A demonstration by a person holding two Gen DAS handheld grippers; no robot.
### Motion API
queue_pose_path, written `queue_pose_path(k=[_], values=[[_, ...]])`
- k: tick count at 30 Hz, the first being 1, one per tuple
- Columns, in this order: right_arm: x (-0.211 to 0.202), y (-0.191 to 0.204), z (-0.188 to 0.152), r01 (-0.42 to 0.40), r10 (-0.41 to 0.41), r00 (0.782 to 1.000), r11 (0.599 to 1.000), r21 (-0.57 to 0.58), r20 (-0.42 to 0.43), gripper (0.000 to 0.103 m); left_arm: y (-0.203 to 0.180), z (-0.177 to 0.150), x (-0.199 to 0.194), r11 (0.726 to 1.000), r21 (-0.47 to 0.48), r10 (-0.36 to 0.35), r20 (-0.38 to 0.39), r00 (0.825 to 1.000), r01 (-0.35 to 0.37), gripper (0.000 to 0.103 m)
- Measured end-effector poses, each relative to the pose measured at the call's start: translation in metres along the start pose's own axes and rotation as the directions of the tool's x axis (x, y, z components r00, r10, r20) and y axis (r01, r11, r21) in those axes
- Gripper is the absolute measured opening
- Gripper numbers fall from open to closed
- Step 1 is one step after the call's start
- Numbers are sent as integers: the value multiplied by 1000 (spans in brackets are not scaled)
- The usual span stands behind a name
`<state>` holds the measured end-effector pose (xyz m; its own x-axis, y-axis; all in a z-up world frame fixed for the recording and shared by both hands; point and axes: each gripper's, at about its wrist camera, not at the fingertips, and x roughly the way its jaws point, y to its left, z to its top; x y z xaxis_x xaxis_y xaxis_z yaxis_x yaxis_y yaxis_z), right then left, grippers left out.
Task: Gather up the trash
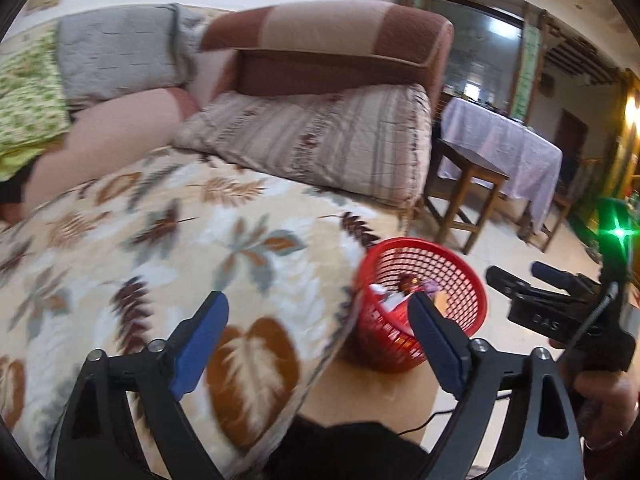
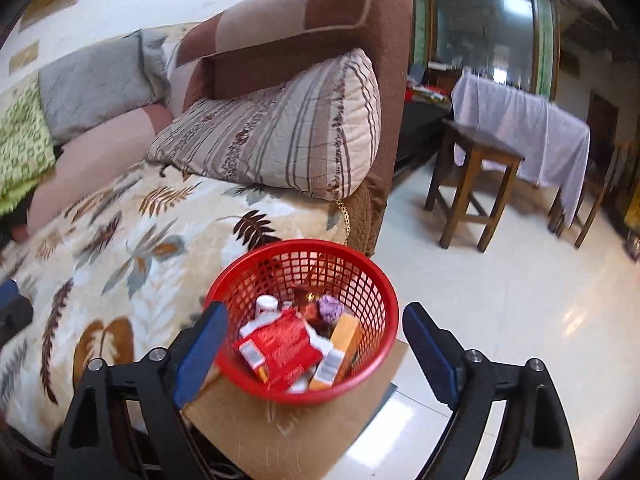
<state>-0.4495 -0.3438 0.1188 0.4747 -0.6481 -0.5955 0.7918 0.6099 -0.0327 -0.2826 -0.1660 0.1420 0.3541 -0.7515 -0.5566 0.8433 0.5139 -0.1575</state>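
The red mesh basket sits low in the frame's centre on a cardboard sheet, beside the leaf-print blanket. It holds a red wrapper, an orange carton, a white bottle and a purple wad: light, crushable trash, best pinched by an edge. Right gripper and left gripper both gape, empty

A brown sofa, wooden stool and cloth-draped table stand on pale tiles.
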Motion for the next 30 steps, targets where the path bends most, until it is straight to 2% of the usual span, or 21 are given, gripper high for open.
queue_pose_path(k=[4, 9, 13, 19, 24, 27, 30], values=[[-27, 11, -14, 9, -9, 1000, 1000, -3, 15, 98, 6, -13, -33, 998, 2, 56, 34, 998, -57, 94], [-39, 23, -28, 3, -3, 1000, 1000, 3, 3, 98, 9, -20, -50, 995, 10, 95, 39, 995, -95, 98], [-29, 35, -32, -3, 2, 999, 1000, -21, -35, 98, 13, -18, -42, 996, 0, 90, 28, 996, -90, 98], [-11, 46, -31, 1, -1, 999, 1000, -11, -51, 98, 15, -22, -26, 989, 36, 141, -4, 990, -141, 98], [-3, 46, -38, 33, -33, 999, 999, -10, -34, 98, 18, -24, -8, 983, 20, 182, -3, 983, -182, 99], [-7, 38, -42, 41, -41, 999, 999, 21, -11, 98, 21, -23, 2, 985, 9, 170, -21, 985, -170, 99], [-10, 34, -43, 39, -40, 999, 999, 31, 9, 98, 18, -24, 5, 980, 43, 196, -17, 980, -195, 99]])
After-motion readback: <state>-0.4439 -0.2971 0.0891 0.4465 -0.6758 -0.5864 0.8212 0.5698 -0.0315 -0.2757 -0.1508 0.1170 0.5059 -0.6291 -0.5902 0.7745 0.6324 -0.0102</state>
